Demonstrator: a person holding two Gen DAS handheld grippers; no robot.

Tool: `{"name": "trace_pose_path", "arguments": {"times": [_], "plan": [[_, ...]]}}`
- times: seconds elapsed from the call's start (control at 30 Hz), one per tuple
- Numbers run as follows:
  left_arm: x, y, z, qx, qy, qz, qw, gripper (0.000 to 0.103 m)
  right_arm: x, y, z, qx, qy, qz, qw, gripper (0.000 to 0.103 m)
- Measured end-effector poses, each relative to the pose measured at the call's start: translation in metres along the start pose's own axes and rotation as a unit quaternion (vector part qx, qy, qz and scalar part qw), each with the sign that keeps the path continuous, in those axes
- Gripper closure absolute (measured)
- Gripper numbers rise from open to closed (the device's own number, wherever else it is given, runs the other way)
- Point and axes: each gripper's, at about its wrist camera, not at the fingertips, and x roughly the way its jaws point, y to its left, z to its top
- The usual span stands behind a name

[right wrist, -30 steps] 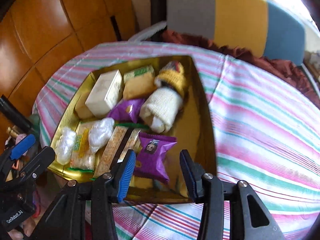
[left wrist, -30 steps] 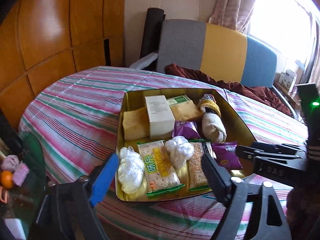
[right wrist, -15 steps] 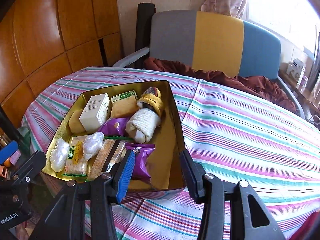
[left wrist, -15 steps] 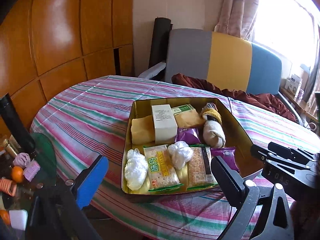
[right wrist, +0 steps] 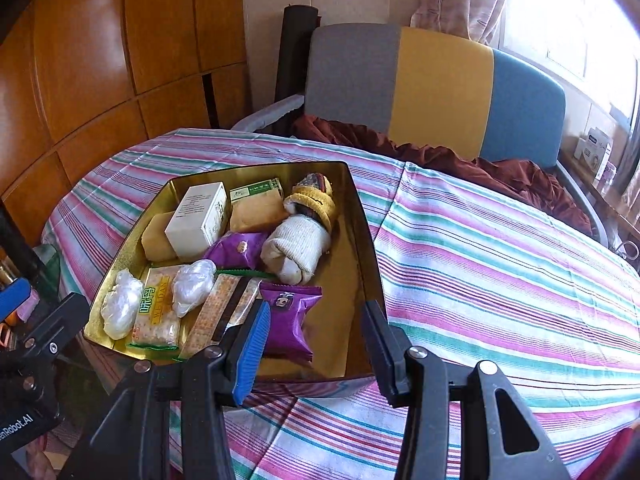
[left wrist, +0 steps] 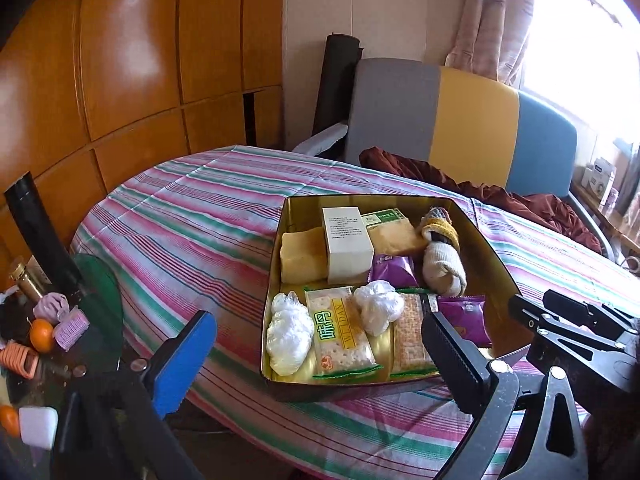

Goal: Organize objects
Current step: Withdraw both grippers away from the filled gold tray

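A gold tin tray (left wrist: 277,280) (right wrist: 366,236) sits on the striped tablecloth (left wrist: 180,232). It holds a white box (left wrist: 346,240), a yellow block (left wrist: 300,258), rolled socks (left wrist: 442,260) (right wrist: 298,248), cracker packs (left wrist: 340,330), two white plastic bundles (left wrist: 290,334) and purple snack packets (right wrist: 290,320). My left gripper (left wrist: 320,364) hangs wide open just before the tray's near edge, gripping nothing. My right gripper (right wrist: 316,348) is open too, back from the tray's near right corner. The purple packet lies in the tray beyond its fingers, untouched. The right gripper (left wrist: 568,328) also shows in the left wrist view.
A chair with a grey, yellow and blue back (left wrist: 460,120) stands behind the table, with dark red cloth (left wrist: 440,176) on its seat. A low glass side table at the left carries an orange (left wrist: 42,334), a black tube (left wrist: 40,232) and small items. Wood panels line the wall.
Both grippers have drawn back from the tray, so it looks smaller and farther. The left jaws have spread wider. The right fingers no longer straddle the purple packet.
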Motion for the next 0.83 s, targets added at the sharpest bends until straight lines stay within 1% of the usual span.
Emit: {"name": "trace_pose_path", "arguments": {"times": [0.27, 0.4, 0.7, 0.83], "plan": [[0.003, 0.002, -0.001, -0.007, 0.003, -0.006, 1.0000, 0.000, 0.002, 0.002, -0.001, -0.003, 0.005, 0.001, 1.000, 0.056], [0.002, 0.003, -0.001, -0.006, -0.003, 0.001, 1.0000, 0.000, 0.004, 0.003, -0.002, -0.006, 0.007, 0.003, 1.000, 0.056], [0.009, 0.004, -0.004, -0.001, 0.003, 0.015, 0.9999, 0.000, 0.009, 0.006, -0.004, -0.009, 0.013, 0.006, 1.000, 0.056], [0.012, 0.006, -0.003, -0.004, 0.009, 0.011, 0.9999, 0.000, 0.008, 0.008, -0.003, -0.013, 0.008, 0.008, 1.000, 0.056]]}}
